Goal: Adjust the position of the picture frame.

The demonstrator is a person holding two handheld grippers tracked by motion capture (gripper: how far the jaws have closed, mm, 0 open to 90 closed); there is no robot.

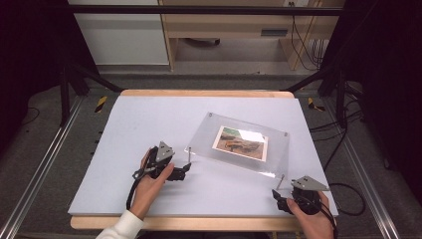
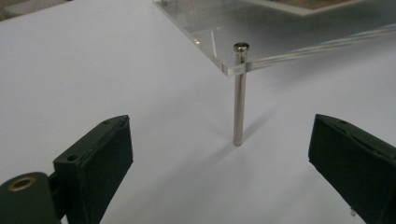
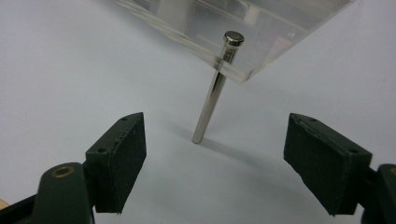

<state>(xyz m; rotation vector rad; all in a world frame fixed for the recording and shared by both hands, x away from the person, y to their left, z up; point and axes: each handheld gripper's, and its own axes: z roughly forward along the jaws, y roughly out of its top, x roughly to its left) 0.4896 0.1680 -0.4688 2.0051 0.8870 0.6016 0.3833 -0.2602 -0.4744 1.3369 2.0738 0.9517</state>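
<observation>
A clear acrylic frame (image 1: 205,138) with a photo (image 1: 240,142) inside stands on thin metal pins above the white table cover. My left gripper (image 1: 182,172) sits just before the near-left pin (image 1: 189,155), and in the left gripper view its open gripper (image 2: 222,133) faces that pin (image 2: 239,98) without touching it. My right gripper (image 1: 276,193) rests near the near-right pin (image 1: 281,181). In the right gripper view the open gripper (image 3: 215,128) frames the slanted pin (image 3: 211,100), which stands apart from both pads. The frame's corner (image 3: 233,65) overhangs.
The white cover (image 1: 144,124) spreads over a wooden table, with bare room to the left of the frame. Metal rails run along both sides of the table. A wooden cabinet and cables stand behind it.
</observation>
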